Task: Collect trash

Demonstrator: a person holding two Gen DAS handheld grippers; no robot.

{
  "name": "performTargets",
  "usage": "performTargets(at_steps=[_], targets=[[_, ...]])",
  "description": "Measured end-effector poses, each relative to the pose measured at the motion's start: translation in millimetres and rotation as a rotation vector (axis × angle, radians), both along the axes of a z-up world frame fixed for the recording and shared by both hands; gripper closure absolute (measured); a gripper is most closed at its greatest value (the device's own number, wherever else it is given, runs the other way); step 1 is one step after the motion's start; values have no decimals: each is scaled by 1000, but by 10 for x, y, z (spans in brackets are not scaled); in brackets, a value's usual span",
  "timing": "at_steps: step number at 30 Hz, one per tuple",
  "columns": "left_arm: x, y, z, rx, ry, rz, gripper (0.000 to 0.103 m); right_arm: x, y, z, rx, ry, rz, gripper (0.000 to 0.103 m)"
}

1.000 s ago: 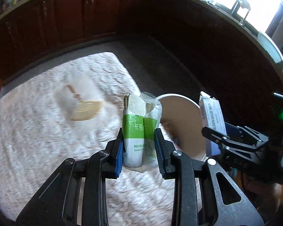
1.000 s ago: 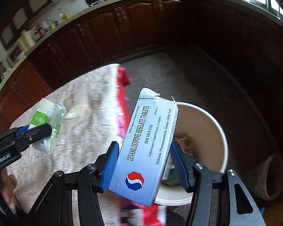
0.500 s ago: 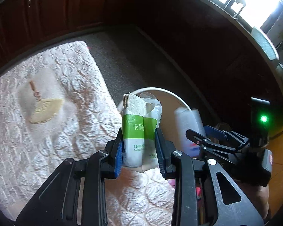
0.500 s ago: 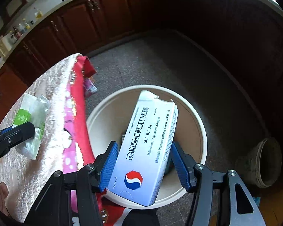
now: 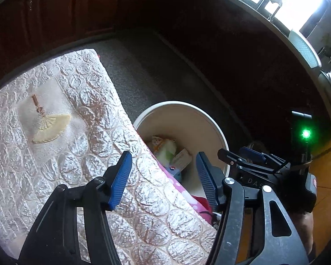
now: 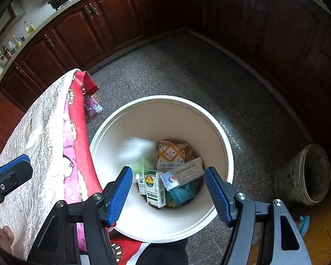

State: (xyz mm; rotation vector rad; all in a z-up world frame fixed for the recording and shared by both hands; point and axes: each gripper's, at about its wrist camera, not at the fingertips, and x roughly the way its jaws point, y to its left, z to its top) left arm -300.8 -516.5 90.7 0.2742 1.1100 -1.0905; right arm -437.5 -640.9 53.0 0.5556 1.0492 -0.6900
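Observation:
A white round trash bin (image 6: 209, 119) stands on the floor beside the table; it also shows in the left wrist view (image 5: 211, 121). Inside lie the white-and-blue tablet box (image 6: 182, 174), a green-and-white box (image 6: 155, 187), a patterned packet (image 6: 171, 154) and other trash. The green-and-white tissue pack (image 6: 136, 150) is a blur, falling into the bin. My right gripper (image 6: 168, 191) is open and empty right above the bin. My left gripper (image 5: 163, 176) is open and empty over the table's edge by the bin.
The table has a cream embossed cloth (image 5: 66, 154) with a fan motif (image 5: 50, 125), over a red-and-pink cover (image 6: 77, 132). A grey pot (image 6: 304, 174) stands on the speckled floor to the right. Dark wooden cabinets (image 6: 88, 28) run around the room.
Both grippers opened. The tablet box dropped from the right gripper into the bin. The tissue pack left the left gripper and is falling into the bin. Both grippers moved over the bin.

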Motion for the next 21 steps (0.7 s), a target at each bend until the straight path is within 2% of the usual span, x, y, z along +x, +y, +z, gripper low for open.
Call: performTargets(at_steps=[5, 13, 21], targets=[[-12, 87, 50, -3, -30, 14, 43, 31, 55, 44, -15, -18, -6, 36], [-88, 294, 263, -23, -124, 76, 43, -40, 248, 235, -71, -86, -14, 32], [-233, 489, 548, -69, -234, 109, 43, -156, 611, 611, -211, -169, -21, 30]])
